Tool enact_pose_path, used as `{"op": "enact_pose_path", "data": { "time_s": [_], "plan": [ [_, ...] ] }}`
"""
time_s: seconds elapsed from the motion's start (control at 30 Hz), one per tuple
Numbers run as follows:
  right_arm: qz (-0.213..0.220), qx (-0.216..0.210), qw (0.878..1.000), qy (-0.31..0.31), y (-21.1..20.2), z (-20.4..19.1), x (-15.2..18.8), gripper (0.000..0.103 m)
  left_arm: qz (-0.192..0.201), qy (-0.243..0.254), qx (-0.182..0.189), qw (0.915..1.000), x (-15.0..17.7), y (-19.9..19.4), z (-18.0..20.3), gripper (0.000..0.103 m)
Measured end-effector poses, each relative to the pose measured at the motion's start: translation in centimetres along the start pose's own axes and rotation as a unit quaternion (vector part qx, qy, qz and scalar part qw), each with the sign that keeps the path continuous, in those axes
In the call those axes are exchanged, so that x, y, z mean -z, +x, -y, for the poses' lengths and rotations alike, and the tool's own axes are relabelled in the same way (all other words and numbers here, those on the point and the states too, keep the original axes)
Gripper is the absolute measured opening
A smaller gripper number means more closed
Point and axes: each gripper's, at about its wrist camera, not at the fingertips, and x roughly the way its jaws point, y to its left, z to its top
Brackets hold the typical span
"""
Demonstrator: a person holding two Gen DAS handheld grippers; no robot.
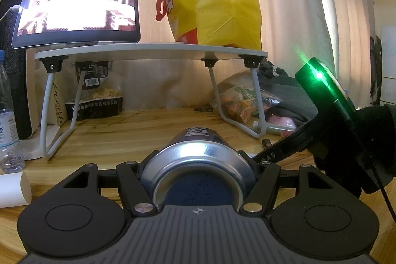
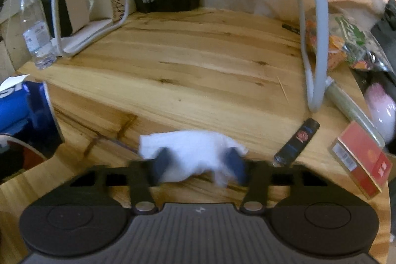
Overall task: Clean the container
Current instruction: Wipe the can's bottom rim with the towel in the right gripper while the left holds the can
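Observation:
My left gripper (image 1: 198, 165) is shut on a dark blue Pepsi can (image 1: 198, 160), held lengthwise between the fingers with its silver bottom toward the camera, above the wooden table (image 1: 118, 130). The can also shows at the left edge of the right wrist view (image 2: 22, 110). My right gripper (image 2: 198, 160) is shut on a crumpled white tissue (image 2: 193, 152), low over the table and to the right of the can. The right gripper's body with a green light (image 1: 329, 95) shows at the right of the left wrist view.
A white riser shelf (image 1: 151, 50) carries a tablet (image 1: 76, 9) and a yellow bag (image 1: 212, 9). A water bottle (image 1: 7, 120) and white roll (image 1: 14, 189) stand left. Snack bags (image 2: 339, 43), a lighter (image 2: 297, 142), a red box (image 2: 361, 160) and a glass tube (image 2: 351, 108) lie right.

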Motion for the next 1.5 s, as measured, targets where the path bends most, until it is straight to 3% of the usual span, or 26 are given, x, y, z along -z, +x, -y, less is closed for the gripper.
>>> {"op": "enact_pose_path", "data": {
  "time_s": [0.13,0.23,0.37,0.47,0.53,0.7,0.8,1.07,1.17,1.33,1.43,1.5],
  "plan": [
    [0.01,-0.014,1.0,-0.011,-0.3,0.1,0.0,0.014,-0.005,0.003,0.001,1.0,0.0,0.1,0.1,0.067],
    [0.044,-0.03,0.998,-0.014,-2.0,0.4,-0.3,0.014,-0.011,0.007,0.006,0.9999,-0.1,0.3,0.2,0.067],
    [0.114,-0.062,0.99,-0.061,-8.0,-1.3,-1.4,0.014,-0.02,0.016,0.013,0.9996,-0.1,0.7,0.5,0.067],
    [0.137,-0.115,0.98,-0.089,-11.9,-3.3,-2.1,0.014,-0.021,0.027,0.021,0.9992,-0.1,0.7,0.9,0.067],
    [0.117,-0.146,0.978,-0.092,-12.2,-4.6,-2.7,0.014,-0.018,0.037,0.026,0.9988,-0.1,0.6,1.2,0.067],
    [0.075,-0.133,0.979,-0.136,-9.8,-5.9,-3.5,0.014,0.001,0.098,0.012,0.9952,0.1,0.2,2.2,0.067],
    [0.073,-0.162,0.974,-0.138,-10.1,-6.2,-3.3,0.014,0.006,0.13,0.007,0.9915,0.3,-0.1,2.8,0.067],
    [0.075,-0.252,0.953,-0.153,-13.3,-9.0,-1.8,0.014,0.013,0.145,0.004,0.9893,0.2,-0.1,3.3,0.067],
    [0.078,-0.228,0.956,-0.166,-12.9,-9.0,-2.2,0.014,0.008,0.149,0.005,0.9889,0.2,0.0,3.4,0.067],
    [0.075,-0.134,0.971,-0.186,-10.2,-7.6,-3.9,0.014,0.017,0.186,0.0,0.9824,0.6,-0.2,4.6,0.067],
    [0.064,-0.133,0.972,-0.185,-9.9,-7.1,-4.4,0.014,0.023,0.212,-0.009,0.9769,0.9,-0.3,5.6,0.067],
    [0.055,-0.157,0.968,-0.187,-10.3,-7.1,-4.4,0.014,0.028,0.232,-0.015,0.9723,1.2,-0.4,6.3,0.067]
  ]
}}
